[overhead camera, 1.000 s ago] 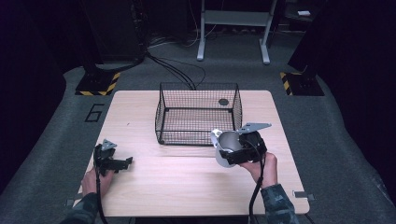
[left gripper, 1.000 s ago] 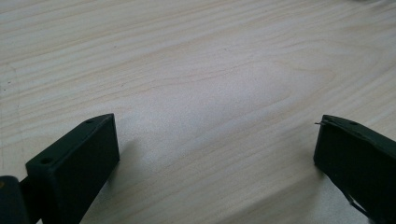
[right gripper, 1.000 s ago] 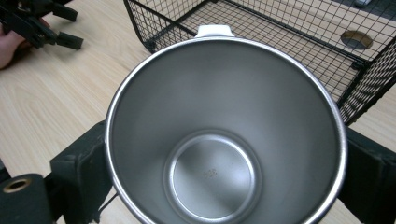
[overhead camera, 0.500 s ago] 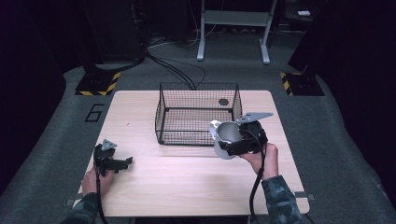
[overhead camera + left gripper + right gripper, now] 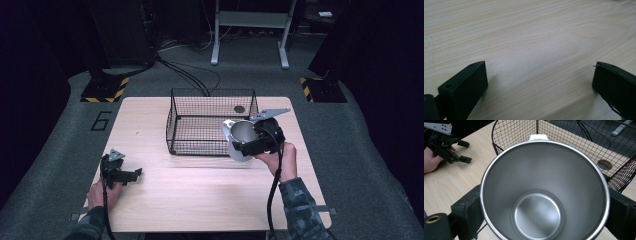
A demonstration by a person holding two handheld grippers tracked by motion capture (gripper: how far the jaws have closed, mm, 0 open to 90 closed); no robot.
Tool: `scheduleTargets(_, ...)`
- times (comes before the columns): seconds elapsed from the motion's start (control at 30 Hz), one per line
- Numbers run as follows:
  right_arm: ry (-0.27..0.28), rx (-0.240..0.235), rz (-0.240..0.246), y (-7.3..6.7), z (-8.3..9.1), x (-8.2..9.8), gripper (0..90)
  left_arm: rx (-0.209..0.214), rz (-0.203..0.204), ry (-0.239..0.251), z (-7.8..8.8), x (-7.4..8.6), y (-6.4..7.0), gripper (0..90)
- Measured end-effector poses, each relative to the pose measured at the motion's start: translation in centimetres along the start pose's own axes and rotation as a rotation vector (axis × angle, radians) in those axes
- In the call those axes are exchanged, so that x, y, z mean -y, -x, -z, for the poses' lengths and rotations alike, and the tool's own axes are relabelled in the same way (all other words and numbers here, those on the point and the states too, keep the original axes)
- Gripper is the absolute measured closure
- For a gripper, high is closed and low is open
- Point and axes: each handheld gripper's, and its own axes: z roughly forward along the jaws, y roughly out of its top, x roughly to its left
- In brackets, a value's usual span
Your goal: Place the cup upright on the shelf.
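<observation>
Right hand-held gripper (image 5: 248,144) raised, clamping steel cup (image 5: 241,137)

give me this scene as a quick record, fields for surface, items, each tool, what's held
surface: wood table
items: wire basket, steel cup, small dark disc inside basket
left tool: open, holding nothing, low over table near front left
right tool: shut on cup, raised at basket's right front corner
cup: tilted, mouth facing the right tool's camera, inside bare
</observation>
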Motion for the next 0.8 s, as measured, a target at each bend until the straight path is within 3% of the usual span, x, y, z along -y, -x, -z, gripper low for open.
scheduleTargets(0.8, 0.012, 0.006, -0.019, 1.3, -1.8, -3.7, 6.6, -0.006, 0.0, 0.013, -0.1, 0.0, 0.0, 0.2)
